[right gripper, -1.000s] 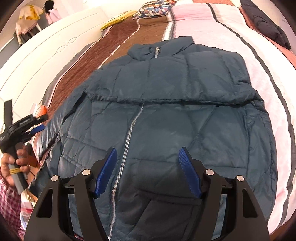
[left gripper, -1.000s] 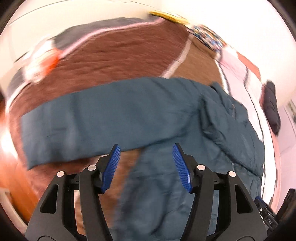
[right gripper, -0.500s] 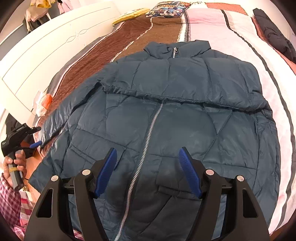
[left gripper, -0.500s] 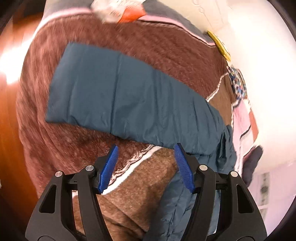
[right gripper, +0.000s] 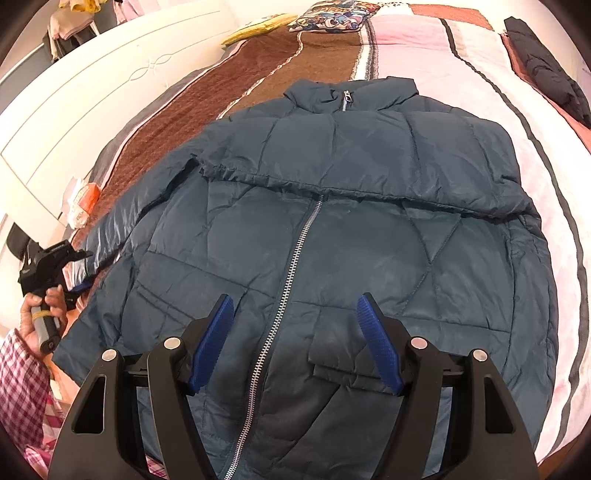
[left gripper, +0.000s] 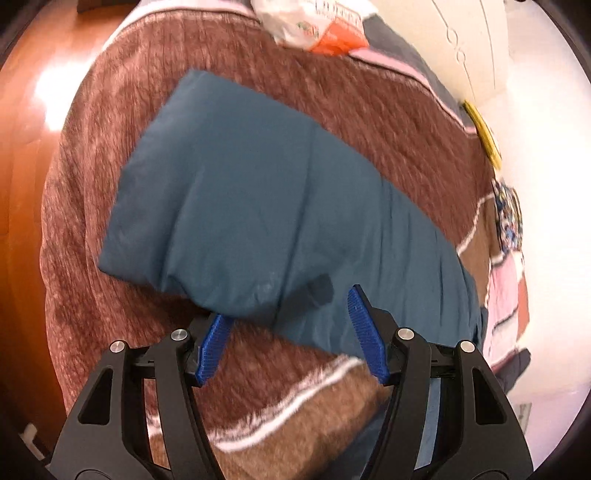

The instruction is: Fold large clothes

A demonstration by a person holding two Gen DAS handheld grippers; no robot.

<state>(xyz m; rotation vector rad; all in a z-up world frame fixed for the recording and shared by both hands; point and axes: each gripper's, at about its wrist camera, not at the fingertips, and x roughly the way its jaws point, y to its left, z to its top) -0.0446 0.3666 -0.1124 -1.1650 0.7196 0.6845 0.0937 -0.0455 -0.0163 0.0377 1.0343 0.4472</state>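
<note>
A dark teal puffer jacket (right gripper: 332,229) lies flat and zipped, front up, on the bed, collar at the far end. Its left sleeve (left gripper: 258,221) stretches out over the brown blanket. My left gripper (left gripper: 288,332) is open, its jaws around the near edge of the sleeve close to the cuff; one blue pad sits under the fabric edge. It also shows in the right wrist view (right gripper: 55,266) at the sleeve end. My right gripper (right gripper: 295,343) is open and empty, hovering above the jacket's lower front near the zipper.
The bed has a brown blanket (left gripper: 332,88) and a pink striped cover (right gripper: 461,55). A white and orange bag (left gripper: 321,29) lies near the sleeve. A black garment (right gripper: 546,70) lies far right. A white headboard (right gripper: 92,103) runs along the left. Wooden floor (left gripper: 22,147) is beside the bed.
My left gripper has swung toward the sleeve and closed in on its near edge by the cuff. My right gripper has drawn back slightly; more of the jacket shows.
</note>
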